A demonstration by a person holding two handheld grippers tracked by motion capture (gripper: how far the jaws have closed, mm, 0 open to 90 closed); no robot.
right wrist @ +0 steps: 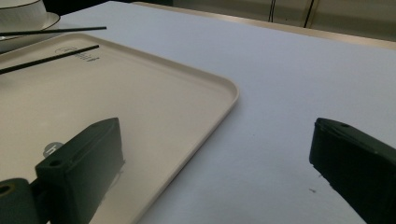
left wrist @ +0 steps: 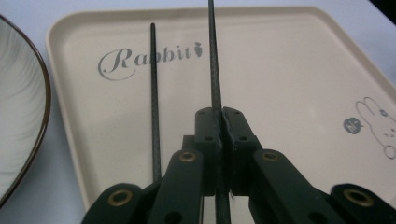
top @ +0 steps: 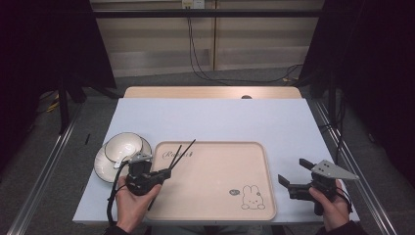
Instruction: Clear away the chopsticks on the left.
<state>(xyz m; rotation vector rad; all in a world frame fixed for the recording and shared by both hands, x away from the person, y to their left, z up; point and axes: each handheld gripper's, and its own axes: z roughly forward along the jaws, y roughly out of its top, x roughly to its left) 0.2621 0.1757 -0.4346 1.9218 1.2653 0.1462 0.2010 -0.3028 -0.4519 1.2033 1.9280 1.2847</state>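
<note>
— How many of each on the pale blue worktop [top: 215, 117]?
— Two thin black chopsticks [top: 182, 152], one beige plastic tray [top: 215, 196], one white bowl [top: 122, 146] on a saucer near its left edge.
— The tools?
— Left tool [left wrist: 218, 116] pinches one chopstick over the tray's far left corner, clearest in its own view. Right tool [right wrist: 210, 154] gapes wide, holding nothing.

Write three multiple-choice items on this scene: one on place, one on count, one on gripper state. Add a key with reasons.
1. Where is the bowl?
A. left of the tray
B. on the tray
C. right of the tray

2. How many chopsticks show?
A. one
B. two
C. four

3. The right hand-held gripper is:
A. shut on a chopstick
B. shut, empty
C. open

Key: 1 A, the bowl sits on a saucer beside the tray's left edge. 2 B, two black sticks lie over the tray. 3 C, its jaws stand wide apart above the table.
</note>
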